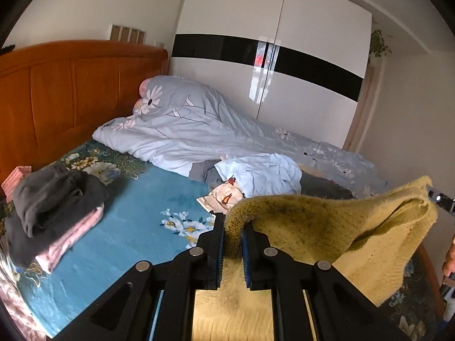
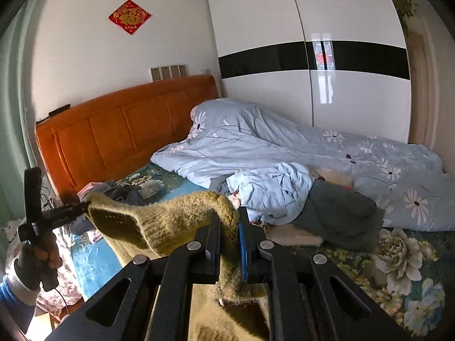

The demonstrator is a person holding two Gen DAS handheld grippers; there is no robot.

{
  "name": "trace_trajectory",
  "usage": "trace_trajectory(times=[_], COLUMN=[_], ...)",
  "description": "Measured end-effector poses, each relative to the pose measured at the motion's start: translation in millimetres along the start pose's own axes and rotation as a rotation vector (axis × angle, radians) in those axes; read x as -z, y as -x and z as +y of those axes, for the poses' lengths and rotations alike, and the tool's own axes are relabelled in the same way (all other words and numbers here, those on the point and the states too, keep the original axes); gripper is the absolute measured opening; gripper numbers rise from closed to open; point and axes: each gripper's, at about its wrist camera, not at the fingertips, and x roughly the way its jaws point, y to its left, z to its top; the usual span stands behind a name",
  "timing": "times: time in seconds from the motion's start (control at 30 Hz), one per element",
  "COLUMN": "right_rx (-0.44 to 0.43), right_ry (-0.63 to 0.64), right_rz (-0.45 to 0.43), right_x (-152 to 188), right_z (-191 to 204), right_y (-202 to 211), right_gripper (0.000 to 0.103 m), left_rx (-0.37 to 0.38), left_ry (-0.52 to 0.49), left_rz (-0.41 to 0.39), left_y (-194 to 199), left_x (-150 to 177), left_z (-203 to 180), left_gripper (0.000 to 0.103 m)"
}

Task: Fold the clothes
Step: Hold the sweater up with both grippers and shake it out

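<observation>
Both the left gripper (image 1: 232, 228) and right gripper (image 2: 229, 221) are clenching the yellow sweater (image 1: 327, 233) above the bed (image 1: 136, 213); folded stack (image 1: 54, 213) is lying at its left edge, unfolded clothes (image 2: 273, 190) are waiting.

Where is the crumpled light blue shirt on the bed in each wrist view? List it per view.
Left wrist view: crumpled light blue shirt lies right of centre, above the held yellow knit sweater.
Right wrist view: it lies at centre, beside dark grey cloth.
Shared landmark: white wardrobe with black band.

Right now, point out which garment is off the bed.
The mustard knit sweater: both the left gripper and right gripper clamp it aloft; the others lie on the bed.
</observation>
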Motion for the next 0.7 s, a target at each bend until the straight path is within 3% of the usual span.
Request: trace_trajectory(times=[0.1, 0.2, 0.33, 0.7], right_rx=[0.001, -0.006, -0.018, -0.011], right_ry=[0.015, 0.041, 0.098, 0.277], right_rz=[-0.044, -0.103, -0.184, -0.332], right_x=[-10.2, -20.5, -26.6, -26.9], right_z=[4.4, 15.3, 43.0, 137.2], right_y=[6.7, 28.5, 77.9, 218.9], right_gripper=[0.01, 0.01, 0.011, 0.01], left_rx=[0.008, 0.017, 0.041, 0.087], left_ry=[-0.007, -0.032, -0.052, -0.081], left_rz=[-0.06, -0.152, -0.269, -0.433], left_y=[15.9, 55.5, 123.0, 271.1], left_x=[-5.0, -14.1, -19.9, -28.7], left_z=[-8.1, -13.2, -17.5, -9.3], left_gripper=[0.011, 0.011, 0.011, 0.011])
